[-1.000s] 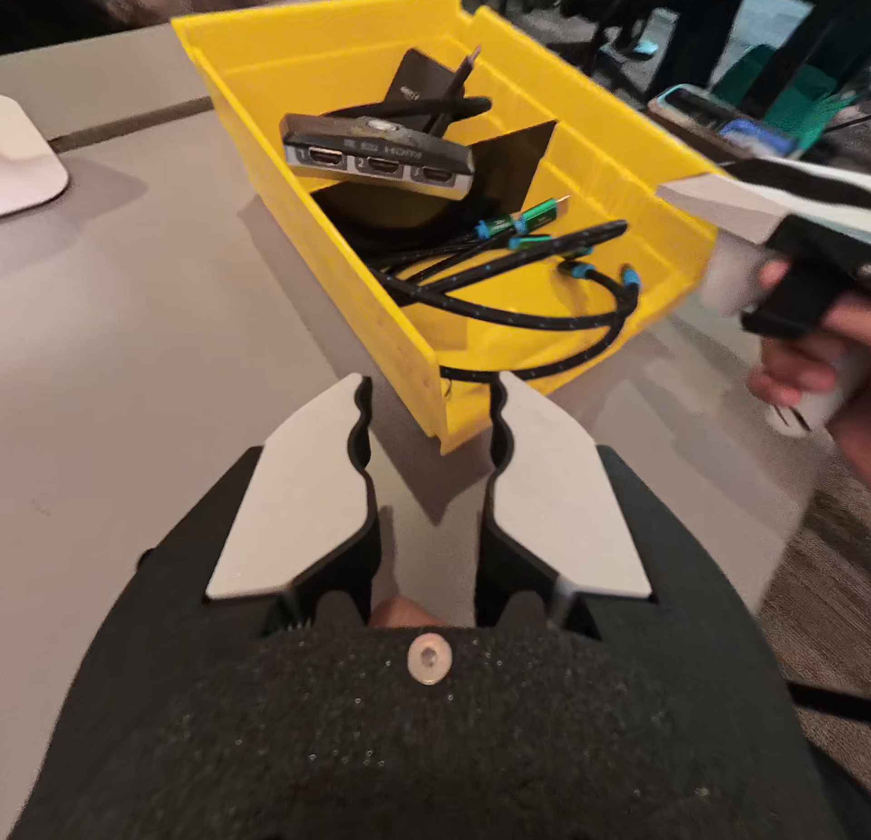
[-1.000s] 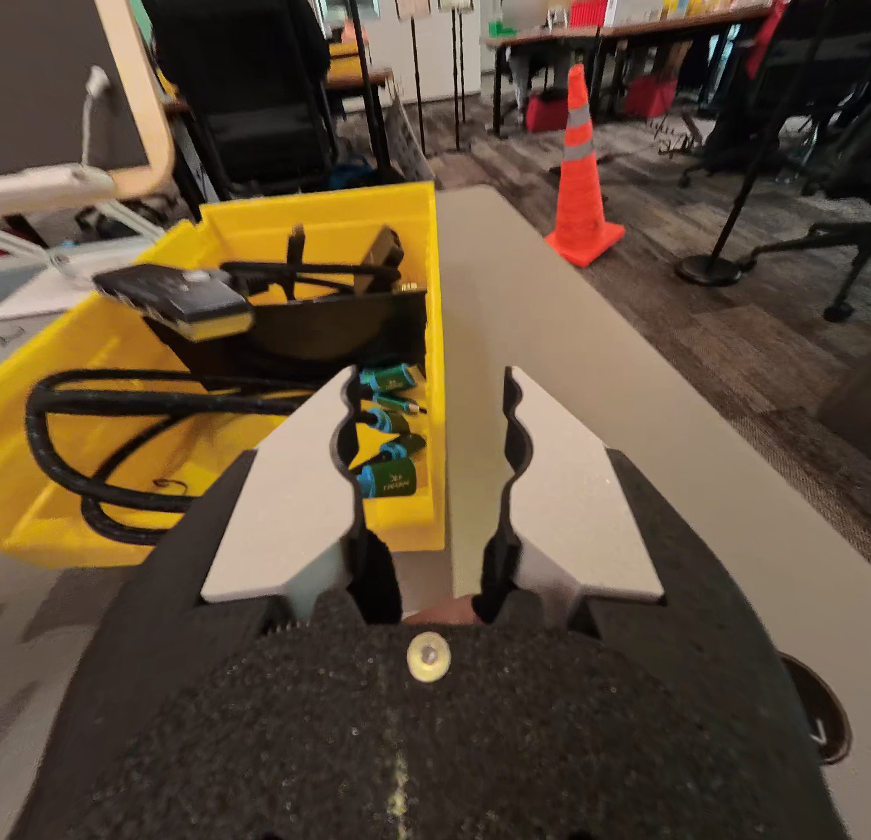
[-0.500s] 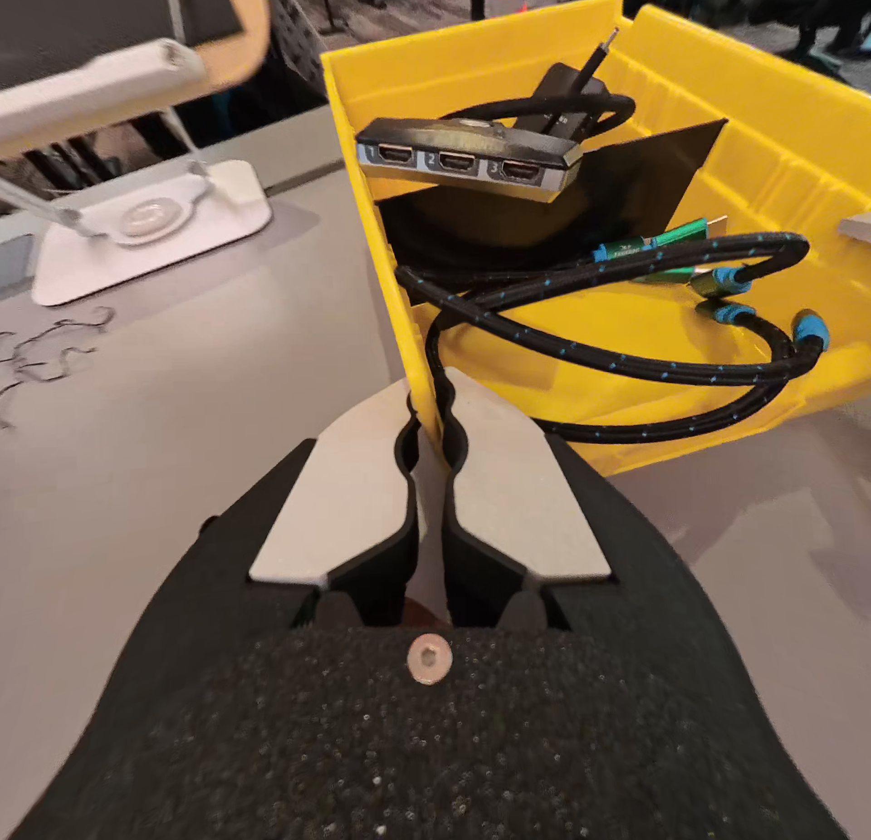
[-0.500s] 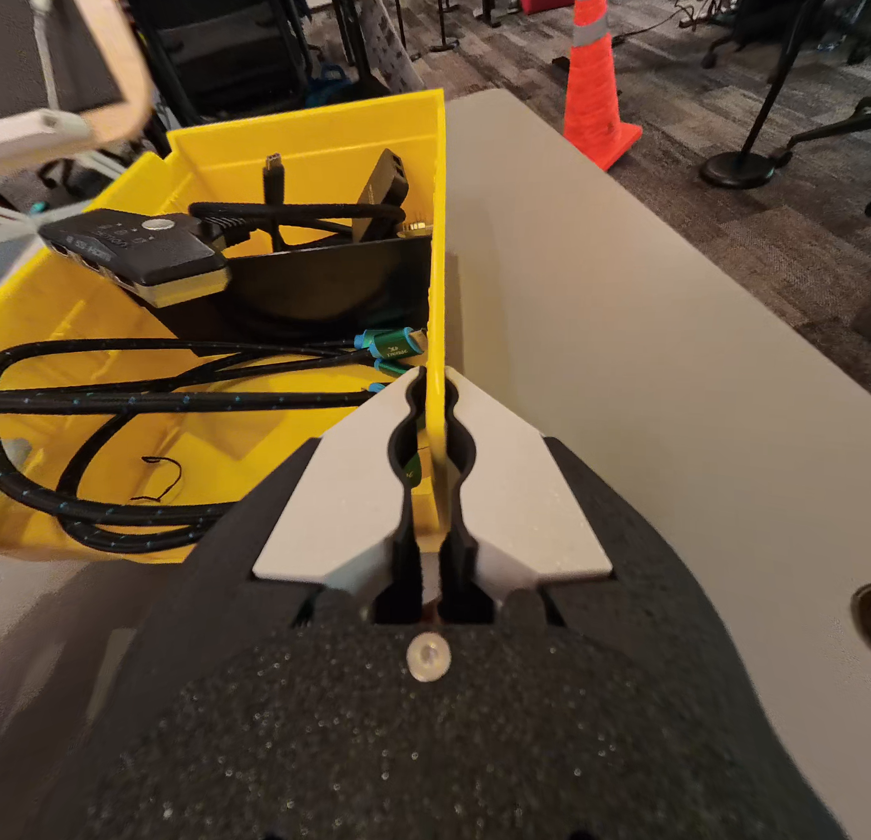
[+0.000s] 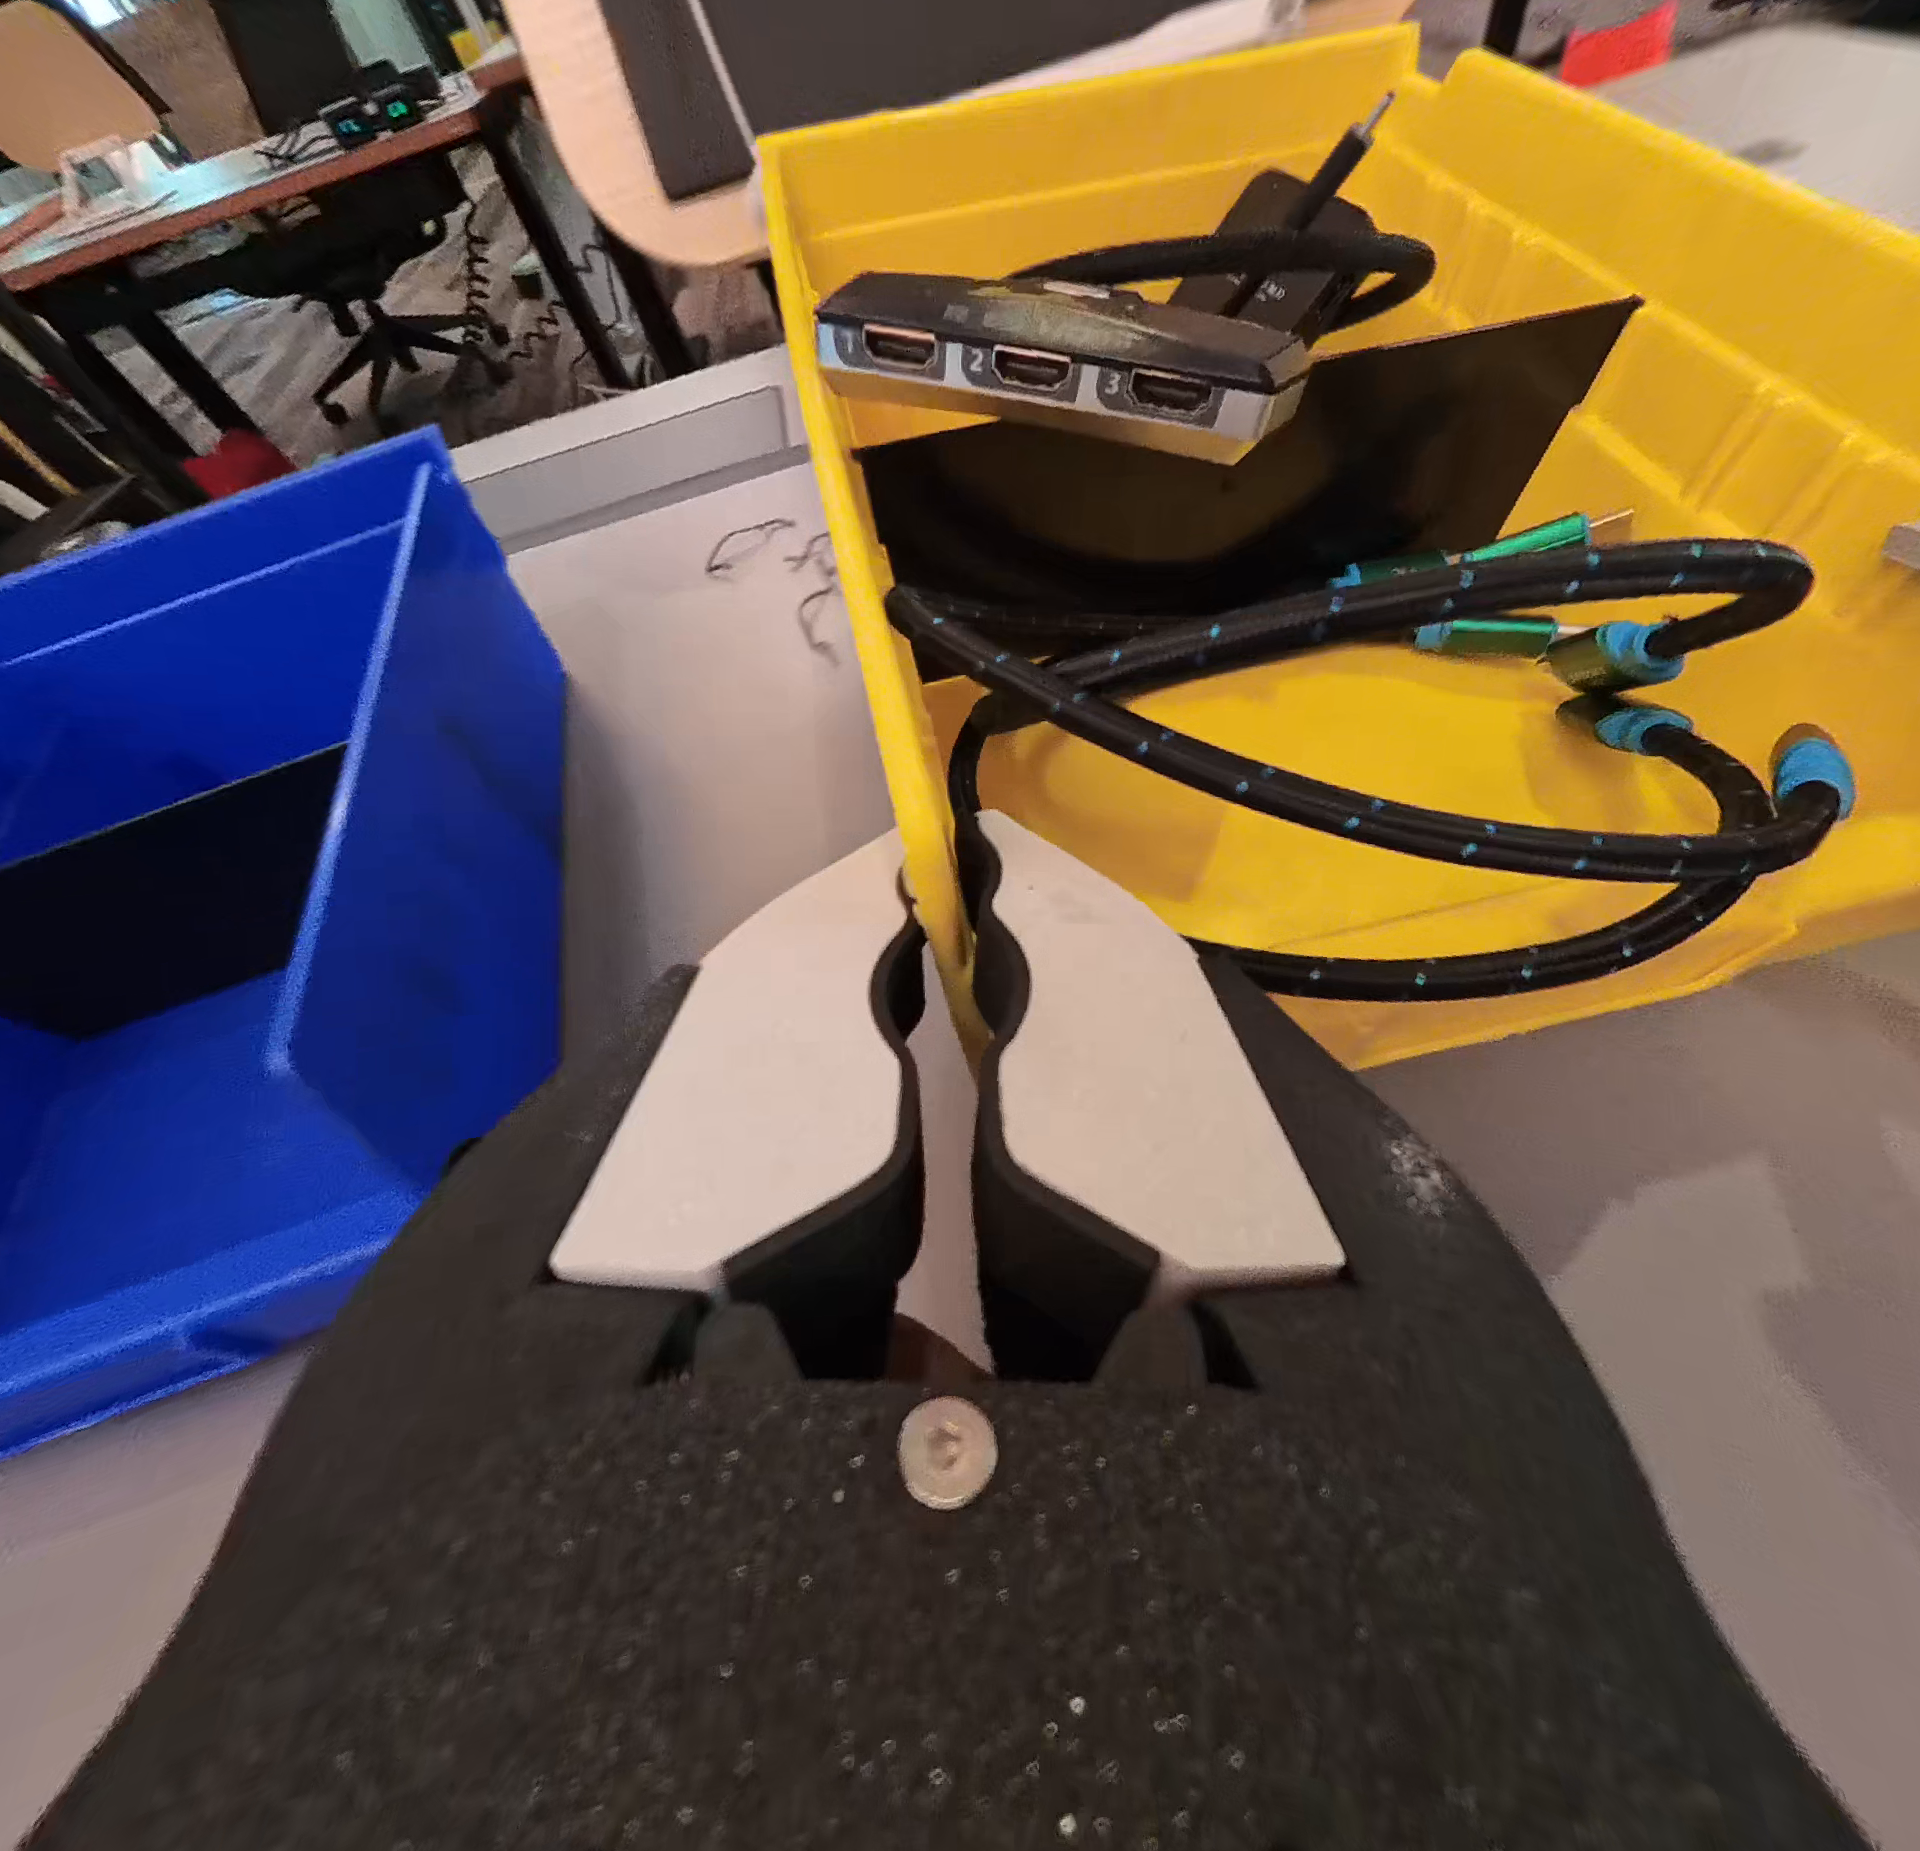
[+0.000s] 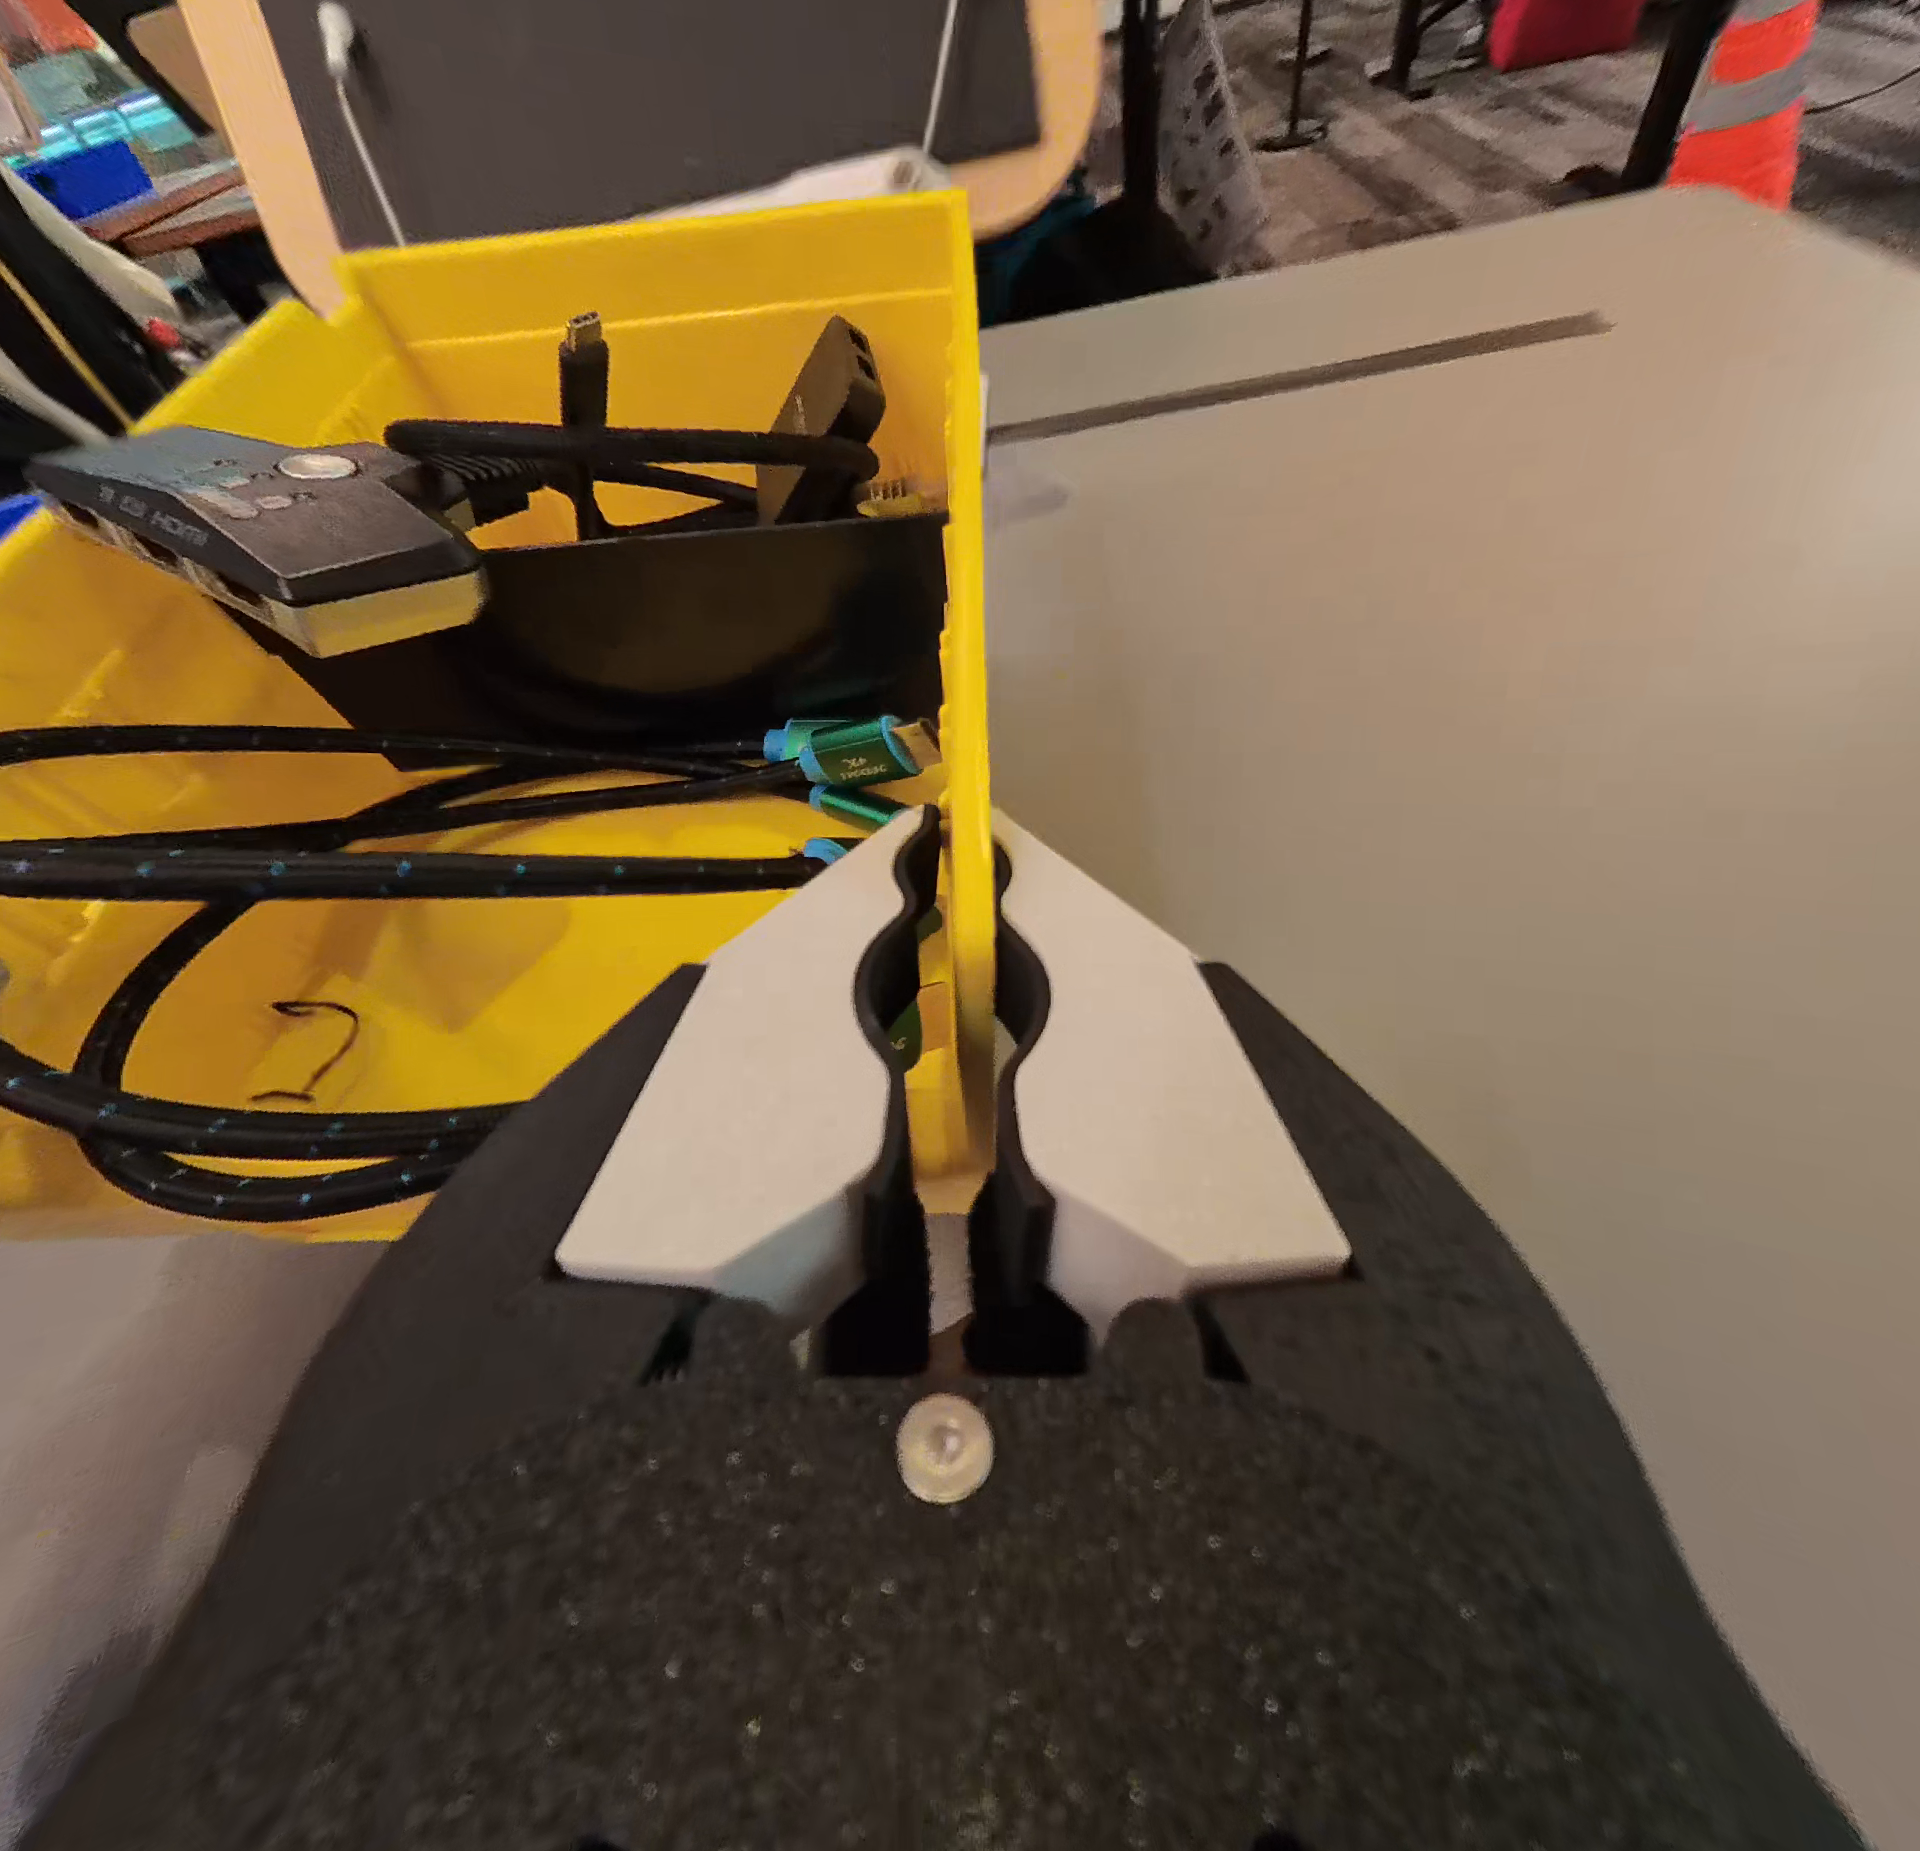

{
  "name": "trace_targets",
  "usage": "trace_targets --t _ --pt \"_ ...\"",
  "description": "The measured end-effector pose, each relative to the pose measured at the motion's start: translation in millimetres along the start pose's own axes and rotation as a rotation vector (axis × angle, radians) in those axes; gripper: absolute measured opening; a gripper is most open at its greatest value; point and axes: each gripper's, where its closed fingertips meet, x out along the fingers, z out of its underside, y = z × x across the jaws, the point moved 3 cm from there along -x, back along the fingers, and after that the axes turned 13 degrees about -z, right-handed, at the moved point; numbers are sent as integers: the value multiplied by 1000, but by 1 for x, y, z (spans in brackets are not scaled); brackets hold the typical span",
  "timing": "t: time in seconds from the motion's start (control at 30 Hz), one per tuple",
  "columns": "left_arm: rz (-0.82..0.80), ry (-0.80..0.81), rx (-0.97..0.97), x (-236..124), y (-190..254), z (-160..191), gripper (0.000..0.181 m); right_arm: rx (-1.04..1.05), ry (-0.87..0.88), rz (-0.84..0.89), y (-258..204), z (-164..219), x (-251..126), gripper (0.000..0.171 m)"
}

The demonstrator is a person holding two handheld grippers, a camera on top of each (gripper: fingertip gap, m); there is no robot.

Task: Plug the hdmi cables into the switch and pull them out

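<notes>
A yellow bin [image 5: 1662, 243] holds a black HDMI switch [image 5: 1049, 357] with three ports, propped on a black divider. Black braided HDMI cables [image 5: 1351, 814] with green and blue plugs [image 5: 1496, 638] lie coiled in front of it. My left gripper [image 5: 940, 866] is shut on the bin's left wall near its front corner. My right gripper [image 6: 961, 835] is shut on the bin's right wall [image 6: 966, 554]. The switch [image 6: 270, 534] and the plugs [image 6: 852, 752] also show in the right wrist view.
A blue bin [image 5: 260, 866] stands just left of the yellow one on the grey table [image 6: 1455, 762]. A lamp base, a chair and desks stand behind. An orange cone [image 6: 1756, 56] is on the floor at the far right. Across from one pair of fingers to the other is roughly 20 centimeters.
Both grippers went from open to shut on the yellow bin's side walls. The bin has since shifted, and the blue bin has come into the left view.
</notes>
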Motion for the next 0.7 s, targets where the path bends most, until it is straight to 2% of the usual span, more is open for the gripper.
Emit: trace_targets --t 0.07,0.13,0.27,0.33,0.4,0.47,0.53,0.63,0.7 --pt "-10 -34 29 9 -8 13 4 -39 -37 -10 -8 17 15 5" --pt "43 -137 -2 18 -9 32 6 -101 -6 -42 -13 14 18 4" --pt "87 -116 51 16 -4 33 9 -145 -24 -71 -9 12 22 5" --pt "167 -138 39 9 -3 33 14 -136 -24 -153 -13 14 19 17" --pt "177 -95 -107 -5 -21 24 22 -136 -3 -250 -20 11 8 32" --pt "200 -70 -284 -23 -46 18 29 -188 103 -284 -22 -5 -12 32" --pt "149 29 -434 -39 -90 16 26 -285 181 -300 -28 -18 -32 32" --pt "-47 42 -415 -42 -173 39 31 -402 239 -325 -44 -23 -47 31" --pt "-227 -53 -347 -35 -233 74 43 -479 277 -347 -61 -21 -52 29"
